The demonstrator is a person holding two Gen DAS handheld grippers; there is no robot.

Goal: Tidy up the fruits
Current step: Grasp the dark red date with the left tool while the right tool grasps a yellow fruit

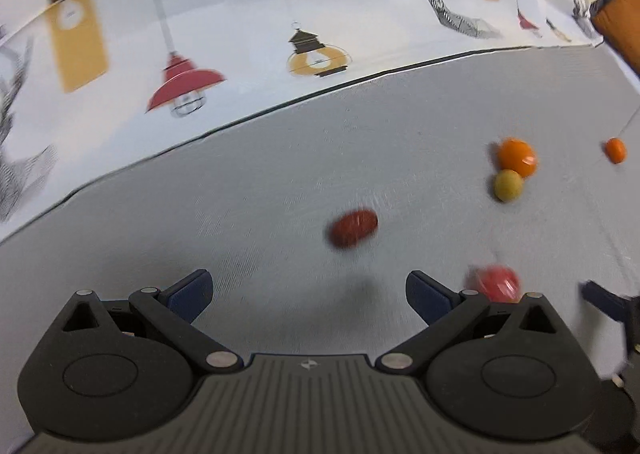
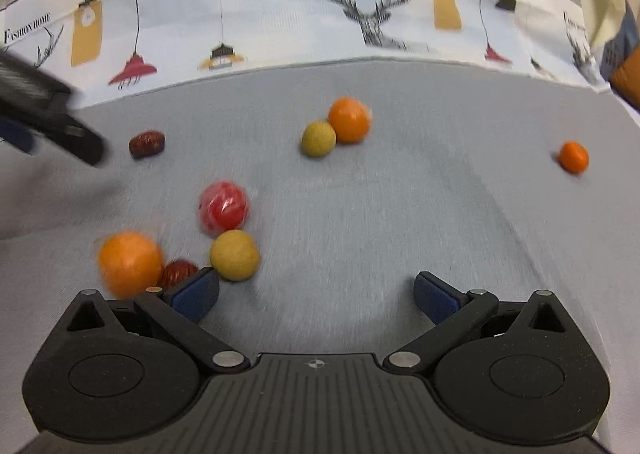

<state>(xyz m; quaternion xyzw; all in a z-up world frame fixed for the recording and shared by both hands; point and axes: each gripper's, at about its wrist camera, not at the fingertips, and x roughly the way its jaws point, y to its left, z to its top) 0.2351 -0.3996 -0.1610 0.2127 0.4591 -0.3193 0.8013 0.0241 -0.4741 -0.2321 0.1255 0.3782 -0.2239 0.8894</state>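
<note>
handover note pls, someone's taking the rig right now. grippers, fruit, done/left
Left gripper: open, empty, over the grey cloth, dark red fruit ahead of it.
Right gripper: open, empty.
Near right gripper: orange, second dark red fruit, yellow ball, red ball.
Mid-cloth: touching orange and yellow pair.
Far right: small orange.
Done: no sorting evident. Left: all of it.

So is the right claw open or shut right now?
Open. The right claw has its blue pads spread wide with only grey tablecloth between them, holding nothing.
</note>
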